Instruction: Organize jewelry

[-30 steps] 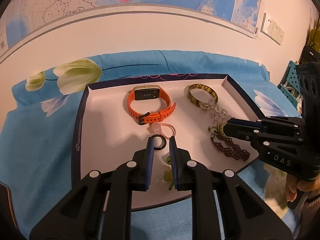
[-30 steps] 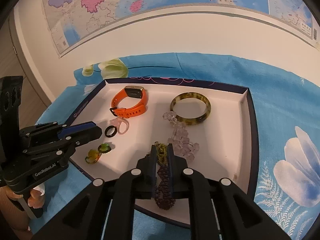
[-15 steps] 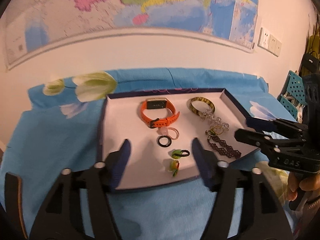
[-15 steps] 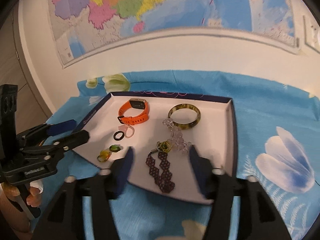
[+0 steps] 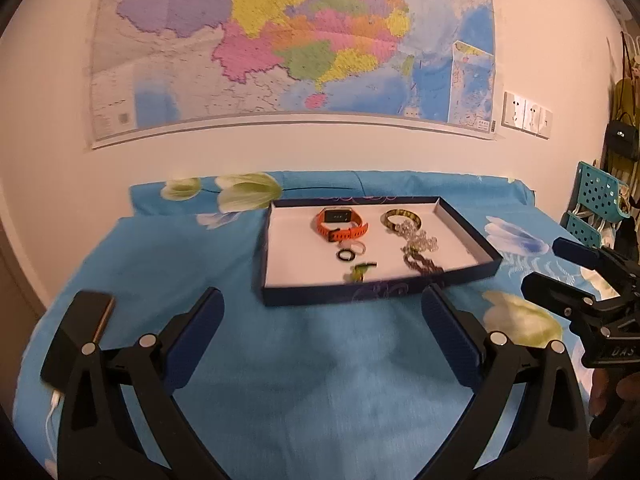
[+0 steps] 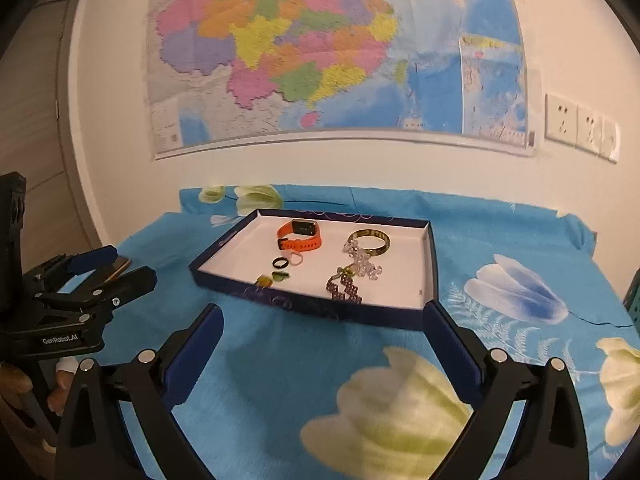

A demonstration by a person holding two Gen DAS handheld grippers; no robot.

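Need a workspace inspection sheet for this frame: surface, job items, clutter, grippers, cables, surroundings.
Surface: blue floral cloth over the table.
Job's things: tray holds orange watch, bangle, clear bead string, dark beaded piece, black ring, pink ring, green-yellow pieces.
Clutter: phone at the cloth's left edge.
Grippers: left gripper and right gripper open, empty, short of the tray.
Cables: white cable at the phone.
Surroundings: wall map, sockets.

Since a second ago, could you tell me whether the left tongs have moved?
Yes. The left tongs have pulled back out of the tray toward the camera and opened.
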